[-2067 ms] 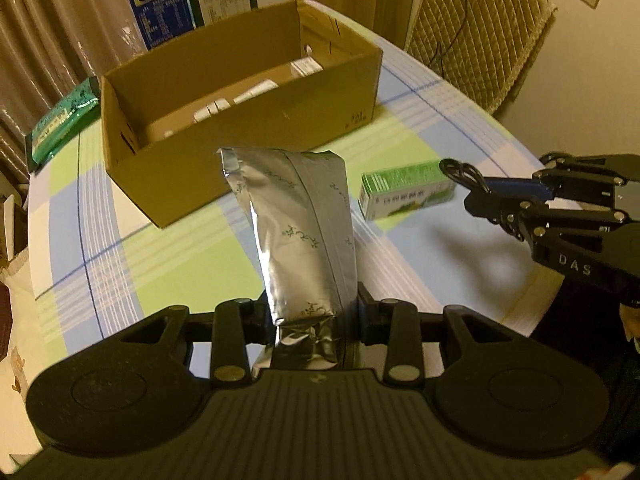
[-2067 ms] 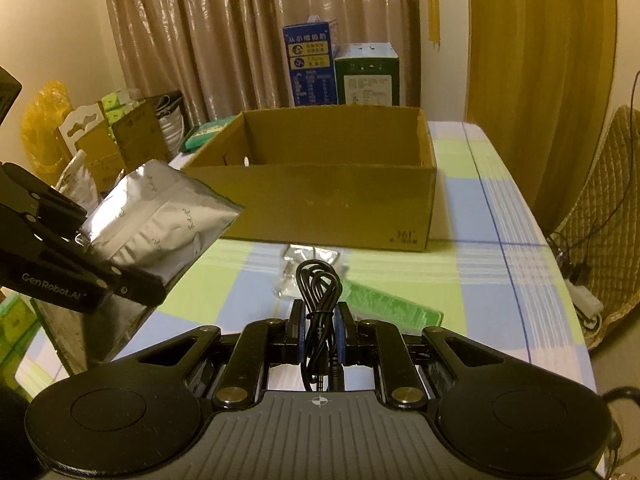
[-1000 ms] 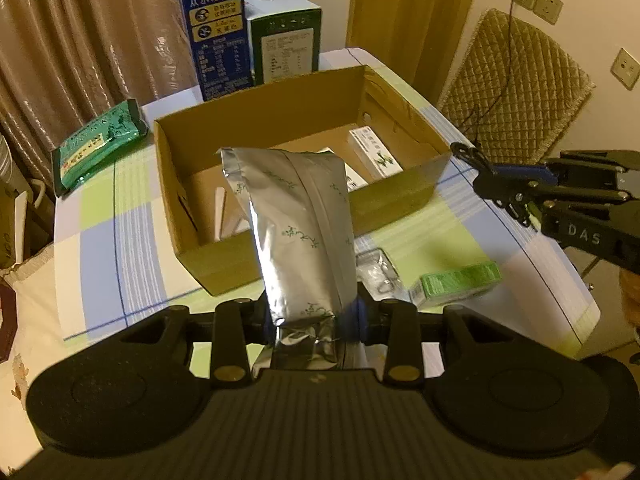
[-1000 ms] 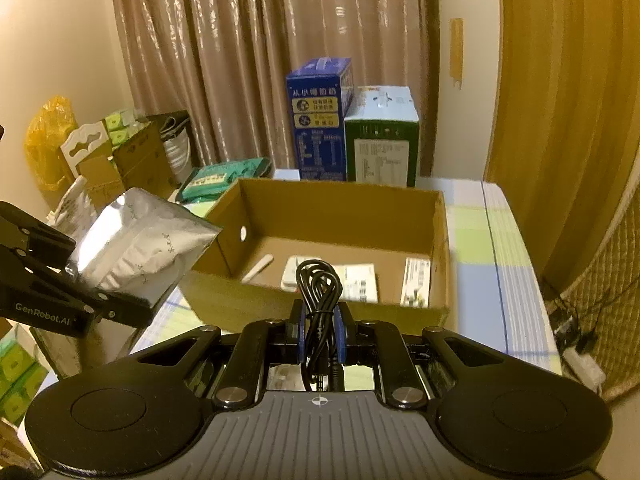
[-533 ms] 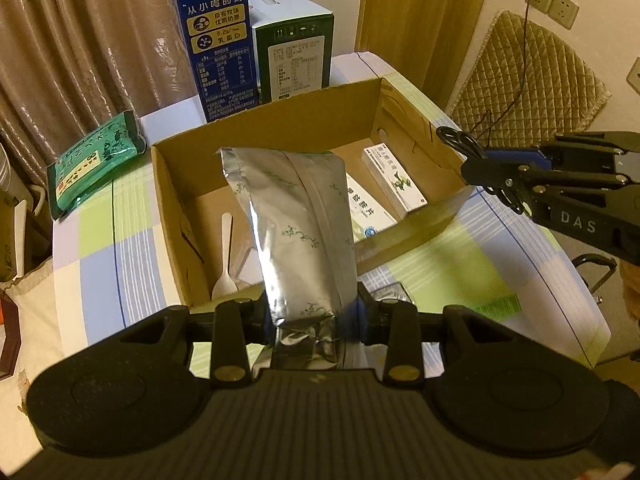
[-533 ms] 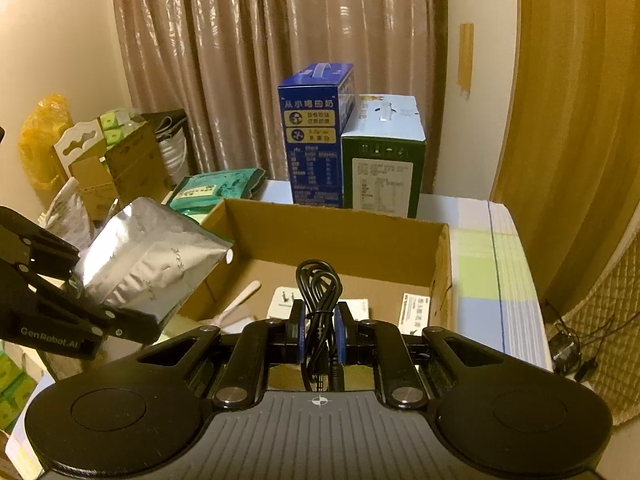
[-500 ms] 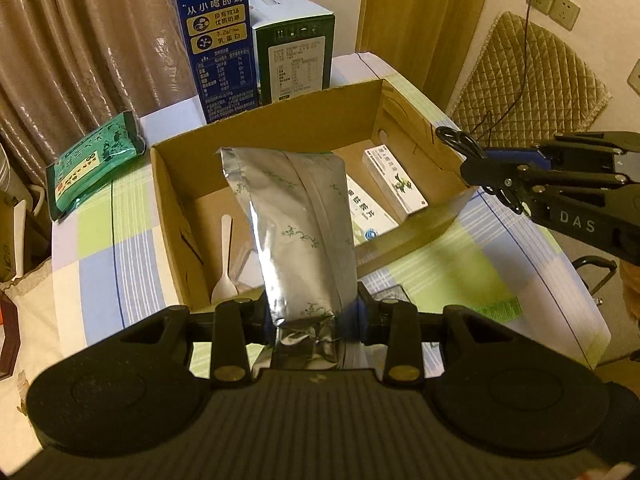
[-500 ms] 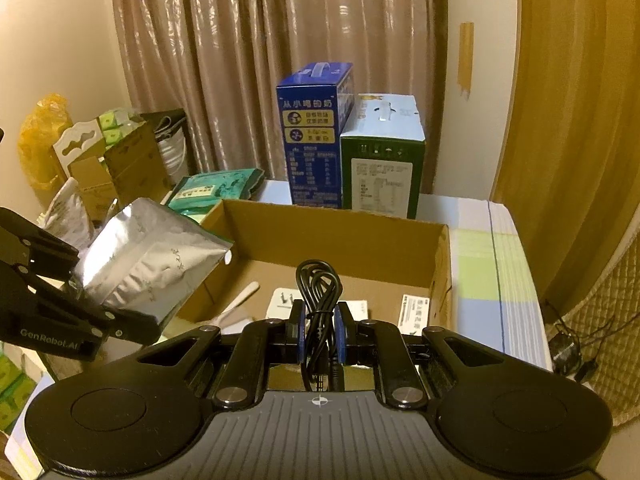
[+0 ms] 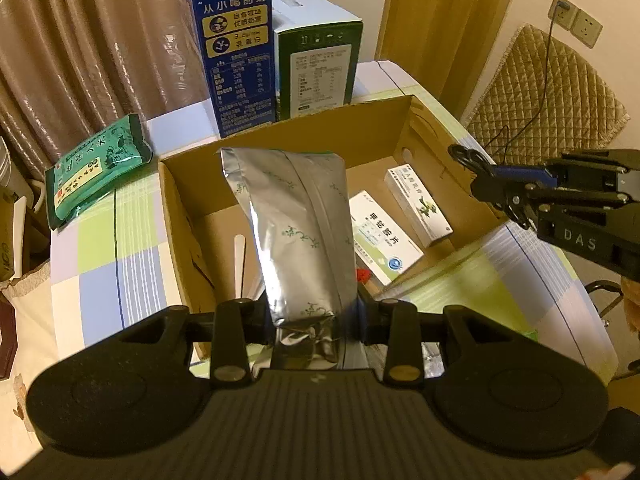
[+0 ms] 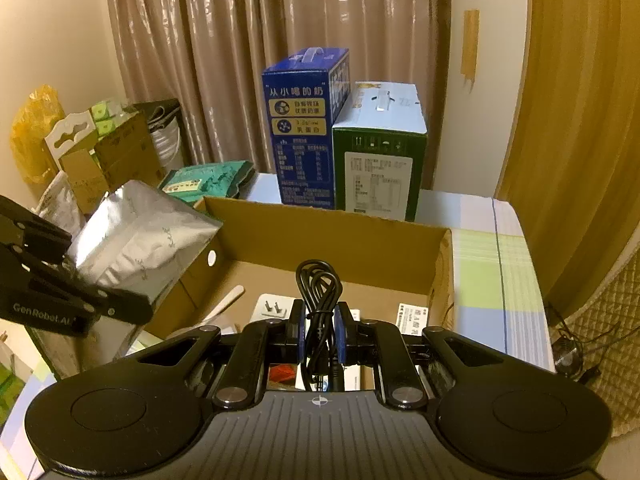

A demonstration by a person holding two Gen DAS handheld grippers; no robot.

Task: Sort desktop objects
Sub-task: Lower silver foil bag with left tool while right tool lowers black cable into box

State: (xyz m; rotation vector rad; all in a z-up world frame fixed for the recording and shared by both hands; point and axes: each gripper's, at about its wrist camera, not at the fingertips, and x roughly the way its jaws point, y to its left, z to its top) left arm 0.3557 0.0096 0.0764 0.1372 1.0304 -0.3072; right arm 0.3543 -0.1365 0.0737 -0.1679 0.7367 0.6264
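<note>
Silver foil pouch (image 9: 294, 236), crinkled, green sprig print, upright in left tongs (image 9: 310, 312)

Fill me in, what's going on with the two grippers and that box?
A person is sorting desk items into the open brown cardboard box with two handheld grippers. The left gripper is shut on a silver foil pouch, held over the box. The right gripper is shut on a coiled black cable, also above the box. Neither is released yet. Two white medicine boxes and a wooden stick already lie inside.
</note>
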